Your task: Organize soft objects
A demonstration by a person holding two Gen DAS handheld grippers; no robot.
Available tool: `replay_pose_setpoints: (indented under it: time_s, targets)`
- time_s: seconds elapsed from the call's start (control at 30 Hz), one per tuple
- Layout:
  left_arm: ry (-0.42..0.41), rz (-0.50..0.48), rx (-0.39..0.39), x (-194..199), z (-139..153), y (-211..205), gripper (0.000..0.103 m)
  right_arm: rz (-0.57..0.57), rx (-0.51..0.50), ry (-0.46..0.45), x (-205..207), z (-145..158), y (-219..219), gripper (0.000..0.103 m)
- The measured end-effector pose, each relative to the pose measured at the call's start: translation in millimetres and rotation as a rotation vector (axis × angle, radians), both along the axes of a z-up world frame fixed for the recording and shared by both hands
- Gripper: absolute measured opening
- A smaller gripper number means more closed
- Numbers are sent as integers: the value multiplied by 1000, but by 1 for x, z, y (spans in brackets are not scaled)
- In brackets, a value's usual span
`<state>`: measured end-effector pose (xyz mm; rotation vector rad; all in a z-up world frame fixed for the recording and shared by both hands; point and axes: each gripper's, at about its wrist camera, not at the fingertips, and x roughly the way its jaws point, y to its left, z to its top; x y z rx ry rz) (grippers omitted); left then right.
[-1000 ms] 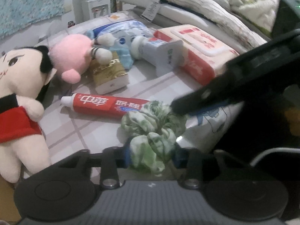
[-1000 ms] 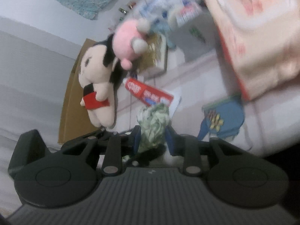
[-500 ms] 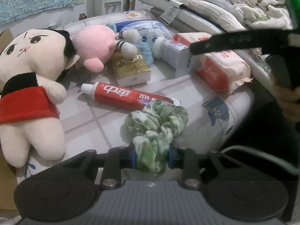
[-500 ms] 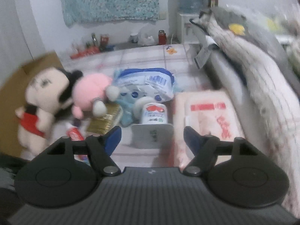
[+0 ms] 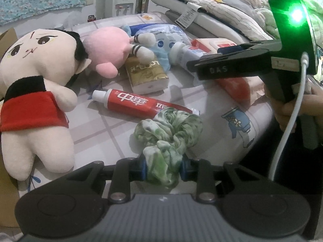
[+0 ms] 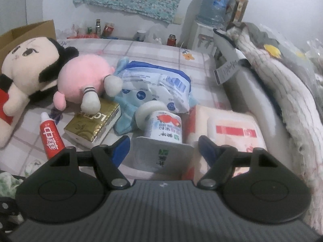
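On the bed, our right claw [image 6: 163,148] let go and spread; our left claw [image 5: 163,166] alone pinches the green scrunchie [image 5: 169,129], ready to put away

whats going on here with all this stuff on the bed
A person is sorting soft things on a bed with hand-held tongs. The left tongs are shut on a green scrunchie near the mattress edge, beside a red toothpaste tube. The right tongs are open and empty, pointed over a white squeeze tube and a pack of wipes. A big doll and a pink plush lie untouched.
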<state>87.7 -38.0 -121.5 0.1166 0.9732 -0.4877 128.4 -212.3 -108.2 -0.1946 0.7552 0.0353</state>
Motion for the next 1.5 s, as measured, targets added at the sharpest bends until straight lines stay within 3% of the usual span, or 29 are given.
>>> replay_pose_setpoints:
  time_s: [0.17,0.5,0.6,0.77,0.93,1.07,1.27,1.5]
  targets:
    - [-8,14,-9,-1,0,3,30,4,-24,-1,3,-1,2,63]
    - [-10,24,-23,-3,2,12,30,25,20,45,-4,13,0,62]
    - [-9,22,-30,-4,2,13,30,48,50,111,-6,27,-4,62]
    - [-8,23,-44,-3,1,16,30,102,139,314,8,48,-13,62]
    - [-5,29,-56,-3,1,19,30,137,185,518,43,43,-9,62]
    - [-6,29,-60,-5,1,21,30,151,147,536,56,38,1,63]
    - [-14,9,-45,-6,0,20,30,132,88,497,40,36,6,69]
    - [-30,-6,-19,-7,0,17,30,78,164,511,31,29,-4,70]
